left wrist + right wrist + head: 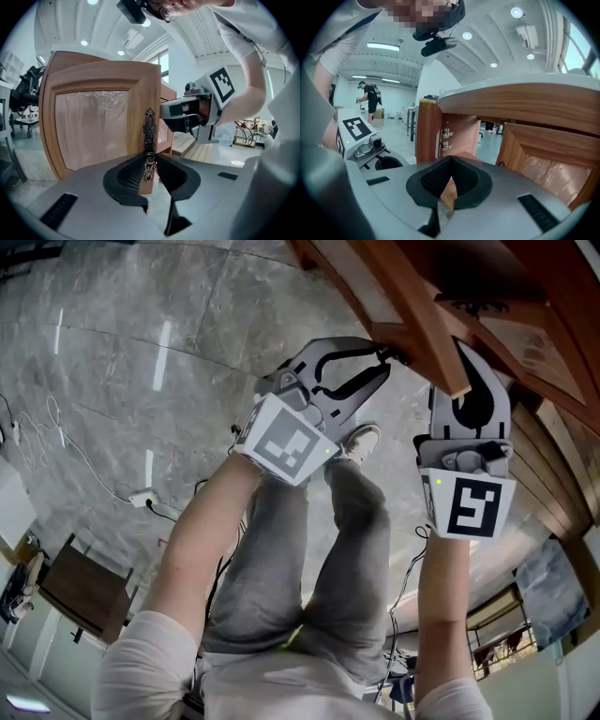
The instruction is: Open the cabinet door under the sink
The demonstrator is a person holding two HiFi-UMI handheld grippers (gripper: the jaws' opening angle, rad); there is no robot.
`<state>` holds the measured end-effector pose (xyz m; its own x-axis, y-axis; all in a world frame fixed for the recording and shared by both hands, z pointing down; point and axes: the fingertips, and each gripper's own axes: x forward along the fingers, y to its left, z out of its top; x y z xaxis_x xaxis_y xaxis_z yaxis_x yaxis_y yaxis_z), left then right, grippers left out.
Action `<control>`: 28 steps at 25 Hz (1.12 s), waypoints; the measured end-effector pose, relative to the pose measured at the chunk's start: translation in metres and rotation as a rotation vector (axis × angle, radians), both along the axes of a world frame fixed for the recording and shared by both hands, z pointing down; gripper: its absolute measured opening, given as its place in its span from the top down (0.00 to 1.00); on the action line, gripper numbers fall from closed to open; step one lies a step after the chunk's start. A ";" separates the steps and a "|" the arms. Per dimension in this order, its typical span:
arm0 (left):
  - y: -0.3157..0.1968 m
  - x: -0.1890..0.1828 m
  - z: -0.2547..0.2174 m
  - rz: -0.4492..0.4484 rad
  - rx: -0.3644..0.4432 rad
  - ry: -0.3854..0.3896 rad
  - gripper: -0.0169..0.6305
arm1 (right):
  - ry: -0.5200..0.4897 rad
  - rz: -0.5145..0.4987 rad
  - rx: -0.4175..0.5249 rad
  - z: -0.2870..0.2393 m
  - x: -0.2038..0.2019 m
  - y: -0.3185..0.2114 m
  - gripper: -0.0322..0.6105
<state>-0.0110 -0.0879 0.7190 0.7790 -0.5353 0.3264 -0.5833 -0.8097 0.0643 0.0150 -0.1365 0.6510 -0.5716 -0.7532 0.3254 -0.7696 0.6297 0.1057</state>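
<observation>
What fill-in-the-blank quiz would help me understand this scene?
The jaws of the left gripper grip the ornate ____ of the cabinet door.
That door is made of ____.
The person's trousers are ____.
Missing words: handle; wood; grey.

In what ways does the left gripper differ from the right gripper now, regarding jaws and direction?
The left gripper is closed on the handle; the right gripper has its jaw tips together with no handle between them. In the head view the left gripper slants up and right towards the door, while the right gripper points straight up. Both are grey, with black pads and a marker cube.
</observation>
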 end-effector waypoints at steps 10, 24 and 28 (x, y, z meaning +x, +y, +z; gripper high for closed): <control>0.020 -0.028 0.001 -0.041 -0.042 -0.019 0.82 | 0.023 -0.033 -0.061 0.001 -0.027 0.026 0.90; 0.047 -0.094 -0.009 -0.270 -0.083 0.006 0.95 | -0.006 -0.113 -0.096 -0.004 -0.085 0.055 0.90; 0.054 -0.119 -0.012 -0.357 -0.098 0.003 0.95 | -0.032 -0.140 -0.112 -0.008 -0.112 0.065 0.90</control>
<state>-0.1304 -0.0336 0.7066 0.5496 -0.7401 0.3876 -0.8278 -0.5449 0.1333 -0.0971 -0.0719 0.6431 -0.6797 -0.6259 0.3825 -0.6756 0.7372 0.0058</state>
